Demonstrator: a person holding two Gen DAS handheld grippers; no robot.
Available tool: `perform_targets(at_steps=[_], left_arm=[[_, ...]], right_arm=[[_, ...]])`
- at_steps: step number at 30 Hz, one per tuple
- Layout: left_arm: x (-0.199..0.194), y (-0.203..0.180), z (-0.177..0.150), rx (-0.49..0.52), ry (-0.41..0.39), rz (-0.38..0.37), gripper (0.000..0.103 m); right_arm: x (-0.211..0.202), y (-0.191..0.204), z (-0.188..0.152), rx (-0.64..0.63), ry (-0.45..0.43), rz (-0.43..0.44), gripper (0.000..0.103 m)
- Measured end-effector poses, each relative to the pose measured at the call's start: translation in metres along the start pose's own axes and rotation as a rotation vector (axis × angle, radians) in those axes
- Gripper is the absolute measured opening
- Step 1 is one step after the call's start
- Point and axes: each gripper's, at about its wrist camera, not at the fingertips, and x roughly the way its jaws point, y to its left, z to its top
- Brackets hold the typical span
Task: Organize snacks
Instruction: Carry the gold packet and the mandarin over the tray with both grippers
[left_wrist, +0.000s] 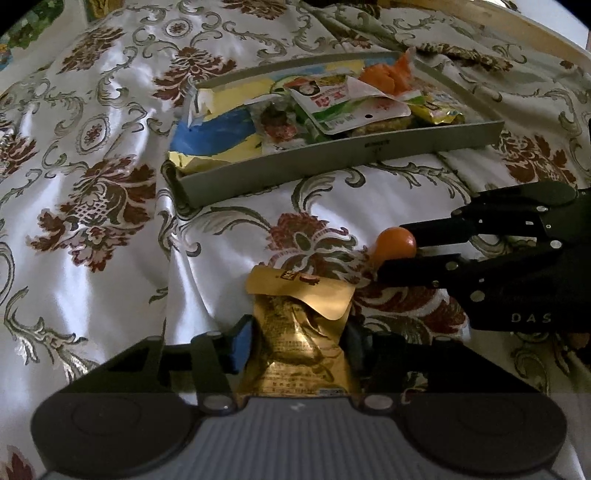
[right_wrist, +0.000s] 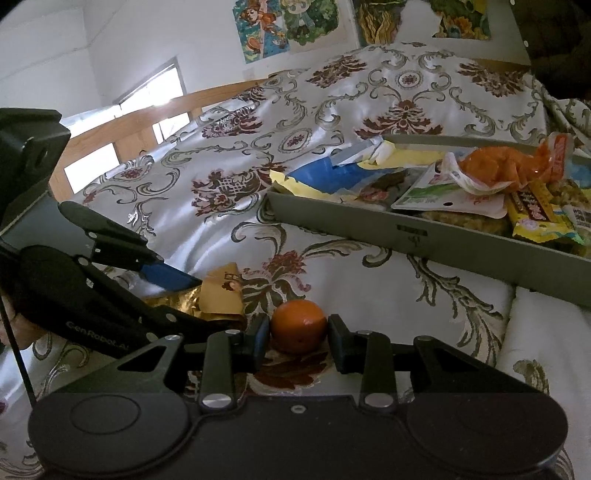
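My left gripper (left_wrist: 299, 343) is shut on a gold snack packet (left_wrist: 301, 332) that lies on the floral cloth. The packet also shows in the right wrist view (right_wrist: 221, 295), with the left gripper (right_wrist: 181, 291) around it. My right gripper (right_wrist: 298, 338) has its pads against both sides of a small orange (right_wrist: 298, 325) resting on the cloth. In the left wrist view the orange (left_wrist: 395, 243) sits between the right gripper's fingers (left_wrist: 424, 247), just right of the packet. A grey tray (left_wrist: 332, 162) of several snack packs lies beyond; it also shows in the right wrist view (right_wrist: 369, 229).
The tray holds a blue and yellow bag (left_wrist: 218, 136), a white and green pack (left_wrist: 351, 107) and an orange pack (right_wrist: 509, 166). The floral cloth (left_wrist: 92, 184) is wrinkled. A wooden rail (right_wrist: 147, 122) and wall posters (right_wrist: 291, 26) lie behind.
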Motion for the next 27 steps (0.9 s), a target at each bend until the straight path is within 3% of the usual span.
perform_targets(at_steps=[13, 20, 27], left_arm=[[-0.022, 0.005, 0.009, -0.091, -0.101, 0.016, 0.054], [-0.025, 0.01, 0.027, -0.132, -0.171, 0.031, 0.055], [-0.014, 0.023, 0.061, -0.237, -0.258, 0.035, 0.055]], right_arm=[[-0.012, -0.001, 0.007, 0.012, -0.061, -0.013, 0.036], [-0.019, -0.007, 0.012, 0.036, -0.098, -0.024, 0.036], [-0.031, -0.023, 0.02, 0.075, -0.16, -0.047, 0.036]])
